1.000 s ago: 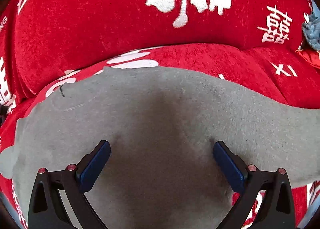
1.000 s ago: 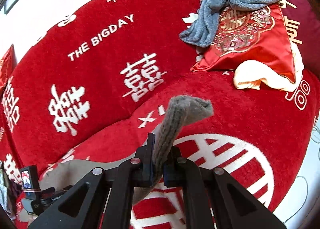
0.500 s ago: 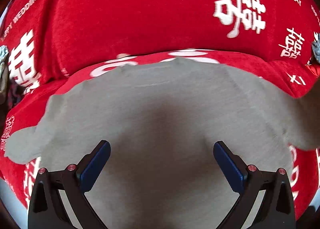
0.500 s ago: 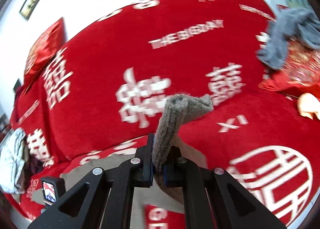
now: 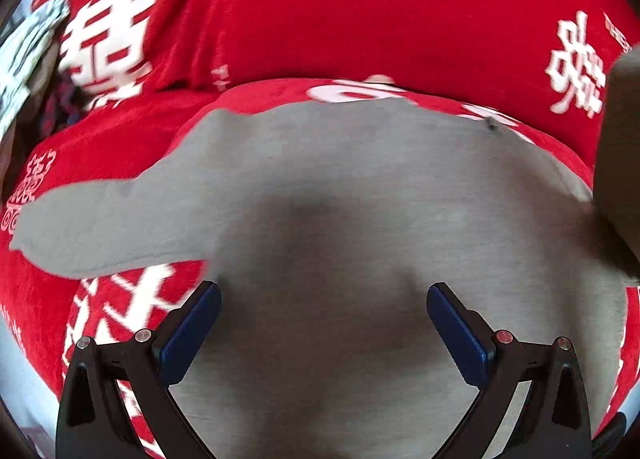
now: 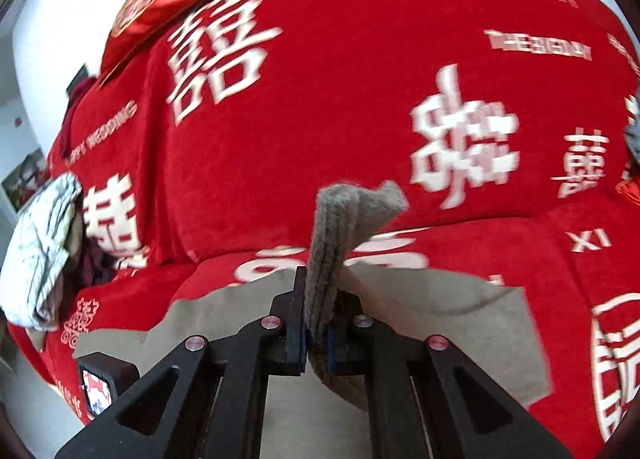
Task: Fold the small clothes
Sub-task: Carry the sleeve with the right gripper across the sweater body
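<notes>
A grey knit garment (image 5: 340, 187) lies spread on the red sofa seat, one sleeve (image 5: 100, 227) stretched out to the left. My left gripper (image 5: 323, 291) hovers over its body, open, with nothing between its blue pads. My right gripper (image 6: 316, 323) is shut on the other sleeve's ribbed cuff (image 6: 352, 215), which sticks up above the jaws. That lifted sleeve (image 5: 620, 159) shows as a blurred grey strip at the right edge of the left wrist view. In the right wrist view the garment's body (image 6: 440, 311) lies beneath the gripper.
The red sofa cover (image 6: 360, 79) with white characters fills the backrest and seat. A red satin cushion (image 6: 168, 7) rests on top at the left. A white-and-grey patterned cloth (image 6: 44, 251) is bunched at the sofa's left end. A grey cloth (image 6: 634, 135) shows at the right edge.
Both grippers have swept left along the sofa. The right one carried the cuff from the garment's right side over its body. The left sleeve has come into the left wrist view.
</notes>
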Available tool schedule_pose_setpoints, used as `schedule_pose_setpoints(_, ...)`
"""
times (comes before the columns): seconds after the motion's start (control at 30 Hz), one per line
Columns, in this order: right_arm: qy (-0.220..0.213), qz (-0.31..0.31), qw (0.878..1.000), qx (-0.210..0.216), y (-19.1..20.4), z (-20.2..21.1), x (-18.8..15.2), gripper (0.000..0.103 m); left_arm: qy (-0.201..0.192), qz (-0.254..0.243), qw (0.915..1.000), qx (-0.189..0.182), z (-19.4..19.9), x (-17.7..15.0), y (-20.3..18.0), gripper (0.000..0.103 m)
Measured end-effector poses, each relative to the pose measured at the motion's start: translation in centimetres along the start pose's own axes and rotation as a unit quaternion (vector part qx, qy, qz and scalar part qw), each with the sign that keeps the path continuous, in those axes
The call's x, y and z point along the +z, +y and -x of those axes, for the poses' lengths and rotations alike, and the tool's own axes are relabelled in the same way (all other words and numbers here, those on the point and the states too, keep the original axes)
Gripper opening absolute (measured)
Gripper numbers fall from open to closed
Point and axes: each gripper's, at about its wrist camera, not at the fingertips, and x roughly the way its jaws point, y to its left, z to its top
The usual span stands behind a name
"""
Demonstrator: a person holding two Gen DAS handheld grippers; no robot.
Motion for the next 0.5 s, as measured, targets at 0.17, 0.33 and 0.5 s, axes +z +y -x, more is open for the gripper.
schedule_pose_setpoints(0.17, 0.029, 0.024, 0.999, 0.023, 5.0, -3.7, -1.4, 0.007, 0.000, 0.025, 0.9997, 0.004, 0.2, -0.5, 3.4, 0.103)
schedule_pose_setpoints(0.33, 0.063, 0.050, 0.996, 0.040, 7.9, -5.9, -4.0, 0.007, -0.001, 0.055, 0.9985, -0.006, 0.3, -1.1, 5.8, 0.103)
schedule_pose_setpoints(0.5, 0.091, 0.064, 0.992, 0.055, 9.1, -7.0, -6.5, 0.007, 0.001, 0.075, 0.9972, -0.009, 0.4, -1.8, 7.0, 0.103)
